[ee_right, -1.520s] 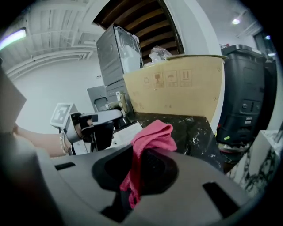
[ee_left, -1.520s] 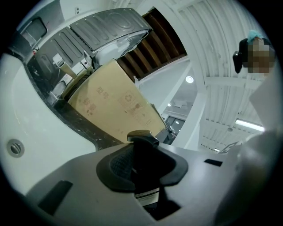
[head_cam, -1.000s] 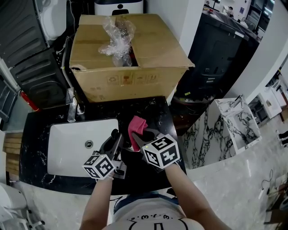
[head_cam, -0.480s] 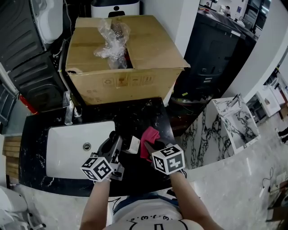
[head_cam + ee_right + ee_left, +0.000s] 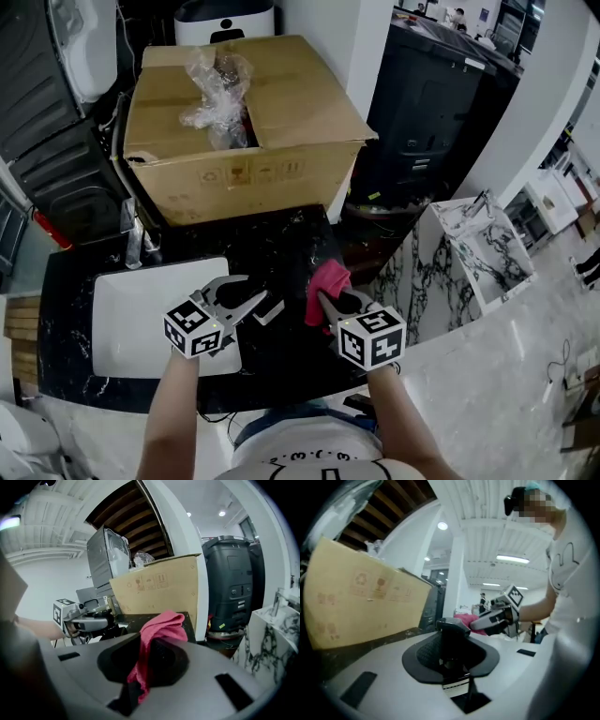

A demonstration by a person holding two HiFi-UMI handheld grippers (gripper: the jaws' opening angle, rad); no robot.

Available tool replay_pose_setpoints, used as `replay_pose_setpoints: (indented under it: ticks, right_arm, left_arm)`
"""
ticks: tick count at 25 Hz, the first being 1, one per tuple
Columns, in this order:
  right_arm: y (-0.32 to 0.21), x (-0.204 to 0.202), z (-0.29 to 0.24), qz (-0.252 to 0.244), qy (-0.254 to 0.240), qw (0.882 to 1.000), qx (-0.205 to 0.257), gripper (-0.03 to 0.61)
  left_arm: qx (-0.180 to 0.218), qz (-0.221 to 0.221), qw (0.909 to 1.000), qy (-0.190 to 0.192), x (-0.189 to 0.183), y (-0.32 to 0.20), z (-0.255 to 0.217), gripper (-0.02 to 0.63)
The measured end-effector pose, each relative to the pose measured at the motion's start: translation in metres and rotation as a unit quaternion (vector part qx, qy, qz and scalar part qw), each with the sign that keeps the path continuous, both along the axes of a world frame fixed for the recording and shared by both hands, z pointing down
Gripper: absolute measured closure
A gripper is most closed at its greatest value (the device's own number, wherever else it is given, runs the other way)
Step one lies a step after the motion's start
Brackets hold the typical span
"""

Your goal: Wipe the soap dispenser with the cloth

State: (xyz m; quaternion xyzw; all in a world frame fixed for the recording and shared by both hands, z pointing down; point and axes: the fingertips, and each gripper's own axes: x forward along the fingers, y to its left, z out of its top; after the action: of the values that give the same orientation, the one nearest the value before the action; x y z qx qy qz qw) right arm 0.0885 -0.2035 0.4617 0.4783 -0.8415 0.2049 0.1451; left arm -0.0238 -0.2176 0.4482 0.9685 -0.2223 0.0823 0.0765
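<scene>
My left gripper (image 5: 251, 298) is shut on the dark soap dispenser (image 5: 269, 311), which has a white label and sticks out sideways over the black counter (image 5: 281, 239). In the left gripper view the dispenser's black pump head (image 5: 451, 626) stands between the jaws. To its right, my right gripper (image 5: 328, 302) is shut on the pink cloth (image 5: 328, 281), which bunches up out of the jaws (image 5: 161, 625). Cloth and dispenser are a short gap apart. Each gripper view shows the other gripper: the right gripper (image 5: 496, 617) and the left gripper (image 5: 89, 619).
A white sink (image 5: 122, 319) with a chrome faucet (image 5: 131, 246) lies left of the grippers. A large cardboard box (image 5: 281, 103) with crumpled plastic stands at the back of the counter. A black cabinet (image 5: 431, 103) and a marble stand (image 5: 478, 248) are to the right.
The right gripper has carried the cloth to the right, off the dispenser. The left gripper has rolled so its jaws lie flat, tipping the dispenser sideways.
</scene>
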Motion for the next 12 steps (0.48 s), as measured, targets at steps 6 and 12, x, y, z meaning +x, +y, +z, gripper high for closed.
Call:
replay_pose_setpoints:
  ticks: [6, 12]
  right_arm:
    - [0.005, 0.006, -0.005, 0.002, -0.012, 1.000, 0.003, 0.526]
    - [0.004, 0.006, -0.006, 0.001, -0.017, 1.000, 0.005, 0.526]
  left_arm:
    - [0.020, 0.072, 0.9950, -0.067, -0.002, 0.009, 0.005, 0.505]
    - [0.020, -0.027, 0.9983, -0.048, -0.024, -0.003, 0.004, 0.495]
